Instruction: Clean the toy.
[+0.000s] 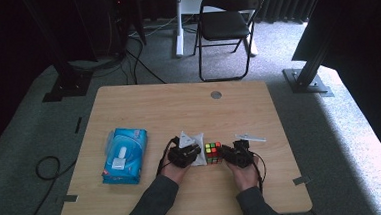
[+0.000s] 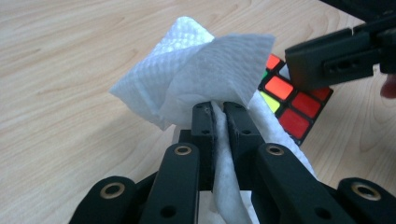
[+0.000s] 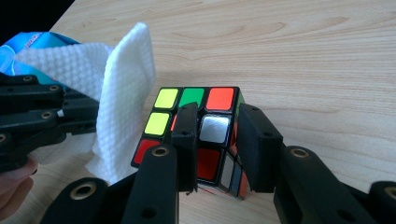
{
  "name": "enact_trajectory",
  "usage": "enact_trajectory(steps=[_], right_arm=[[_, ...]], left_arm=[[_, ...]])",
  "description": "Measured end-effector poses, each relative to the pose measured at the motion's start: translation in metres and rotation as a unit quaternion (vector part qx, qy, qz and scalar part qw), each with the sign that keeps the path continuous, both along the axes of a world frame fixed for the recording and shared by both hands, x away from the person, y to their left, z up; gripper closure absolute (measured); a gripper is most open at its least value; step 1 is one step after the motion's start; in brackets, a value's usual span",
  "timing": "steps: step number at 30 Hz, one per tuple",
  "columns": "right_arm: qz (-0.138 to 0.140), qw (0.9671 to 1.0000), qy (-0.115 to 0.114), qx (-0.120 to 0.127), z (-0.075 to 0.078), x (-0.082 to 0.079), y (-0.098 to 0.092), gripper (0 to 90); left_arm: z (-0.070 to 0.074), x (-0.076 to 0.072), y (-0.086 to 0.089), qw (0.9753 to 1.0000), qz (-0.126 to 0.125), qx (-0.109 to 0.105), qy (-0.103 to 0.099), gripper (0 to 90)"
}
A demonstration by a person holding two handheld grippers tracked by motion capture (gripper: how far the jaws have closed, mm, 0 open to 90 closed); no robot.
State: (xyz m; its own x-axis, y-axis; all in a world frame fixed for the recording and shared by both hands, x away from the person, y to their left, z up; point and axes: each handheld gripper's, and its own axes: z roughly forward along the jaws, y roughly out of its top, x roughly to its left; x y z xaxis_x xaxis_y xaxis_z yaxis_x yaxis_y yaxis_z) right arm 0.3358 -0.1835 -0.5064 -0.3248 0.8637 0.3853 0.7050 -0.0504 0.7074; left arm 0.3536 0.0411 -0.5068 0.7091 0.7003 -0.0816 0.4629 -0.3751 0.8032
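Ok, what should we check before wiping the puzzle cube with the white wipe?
1. Left hand-held gripper shut on the white wipe: ok.
2. Right hand-held gripper has a jaw on each side of the puzzle cube: ok.
3. Grip on the cube is firm: cannot tell.
4. Wipe sits beside the cube: ok.
5. Blue wipes pack out of the way, on the table: ok.
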Motion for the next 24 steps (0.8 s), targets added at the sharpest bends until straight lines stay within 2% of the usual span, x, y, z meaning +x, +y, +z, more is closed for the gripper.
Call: enact_trajectory(steps=[7, 13, 24], right_arm=[[0.000, 1.0000, 0.000, 0.000, 0.000, 0.000, 0.000, 69.4], [0.000, 1.0000, 0.000, 0.001, 0.000, 0.000, 0.000, 69.4], [0.004, 1.0000, -0.003, -0.008, 0.001, 0.000, 0.001, 69.3]], left_arm=[[0.000, 0.007, -0.006, 1.0000, -0.001, 0.005, -0.001, 84.1], [-0.003, 0.012, -0.012, 0.9998, -0.002, 0.019, 0.004, 84.2], [-0.006, 0.015, -0.014, 0.9997, 0.003, 0.024, 0.005, 84.9]])
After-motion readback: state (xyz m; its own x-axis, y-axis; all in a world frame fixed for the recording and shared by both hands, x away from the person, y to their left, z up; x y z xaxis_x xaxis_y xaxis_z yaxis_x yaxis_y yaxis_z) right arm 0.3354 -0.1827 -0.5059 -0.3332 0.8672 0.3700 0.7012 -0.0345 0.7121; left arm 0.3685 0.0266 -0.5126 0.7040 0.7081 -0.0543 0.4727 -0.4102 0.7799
